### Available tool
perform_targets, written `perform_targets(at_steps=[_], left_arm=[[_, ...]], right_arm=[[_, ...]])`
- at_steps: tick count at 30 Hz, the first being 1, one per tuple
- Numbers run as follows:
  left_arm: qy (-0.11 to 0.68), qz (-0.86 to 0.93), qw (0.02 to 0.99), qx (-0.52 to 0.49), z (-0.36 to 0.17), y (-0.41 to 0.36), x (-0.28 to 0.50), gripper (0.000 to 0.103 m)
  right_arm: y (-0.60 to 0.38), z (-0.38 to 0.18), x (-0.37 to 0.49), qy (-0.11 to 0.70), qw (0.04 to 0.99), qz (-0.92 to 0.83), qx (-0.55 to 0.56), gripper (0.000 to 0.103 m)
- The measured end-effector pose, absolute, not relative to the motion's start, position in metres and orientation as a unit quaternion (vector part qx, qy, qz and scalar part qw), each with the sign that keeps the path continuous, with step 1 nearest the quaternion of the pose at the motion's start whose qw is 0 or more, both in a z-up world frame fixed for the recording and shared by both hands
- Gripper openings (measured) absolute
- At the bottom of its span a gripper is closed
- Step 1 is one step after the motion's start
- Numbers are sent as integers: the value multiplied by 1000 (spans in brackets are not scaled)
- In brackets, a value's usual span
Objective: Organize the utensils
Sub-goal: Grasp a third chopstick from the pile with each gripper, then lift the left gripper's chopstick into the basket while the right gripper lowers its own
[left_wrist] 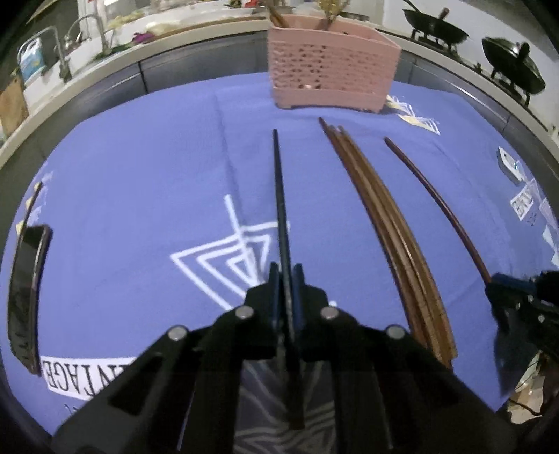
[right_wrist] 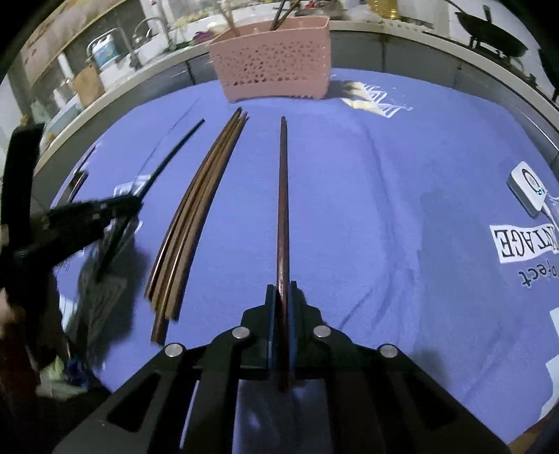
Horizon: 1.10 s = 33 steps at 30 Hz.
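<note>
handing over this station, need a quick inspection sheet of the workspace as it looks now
surface: blue printed cloth, lightly creased
job's things: pink holder at far edge with utensils in it; bundle of brown chopsticks lying loose
clutter: black phone at cloth's left edge; white device at right
grippers: left gripper shut on black chopstick; right gripper shut on brown chopstick
cables: white lead from the white device
surroundings: sink tap, woks on the counter behind

Matt blue cloth (left_wrist: 139, 167), perforated pink plastic basket (left_wrist: 332, 70), glossy wooden chopsticks (left_wrist: 394, 223).
</note>
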State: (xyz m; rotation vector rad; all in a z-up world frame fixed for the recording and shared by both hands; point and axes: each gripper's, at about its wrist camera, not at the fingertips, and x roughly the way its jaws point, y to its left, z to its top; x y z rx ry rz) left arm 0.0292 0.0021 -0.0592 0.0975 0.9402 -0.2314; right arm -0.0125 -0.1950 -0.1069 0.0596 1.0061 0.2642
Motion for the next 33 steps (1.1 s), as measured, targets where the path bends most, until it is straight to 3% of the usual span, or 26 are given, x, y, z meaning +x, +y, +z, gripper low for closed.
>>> perform_targets(at_steps=[2,9,16,20,23,33], left_arm=[[455,-110,883,39,-58,2,34,11],[461,-78,883,33,-54,-16,78,31],[455,-65,887,50,-52,-32,131,32],[462,-98,880,47,-50,-38,149,4],[456,-132,880,10,-33,-30,151,4],[305,-167,934,-79,79,11,92,4]], right_arm=[[-196,-106,-6,485,864,133,37,8],[-191,-100,63,500,848,159,74,8],[-172,-93,137,502,846,166,64,8],[-163,-92,159,503,845,178,44,5],[-168,-81,159,492,847,191,58,5],[-202,20,78,277,933,212,88,5]])
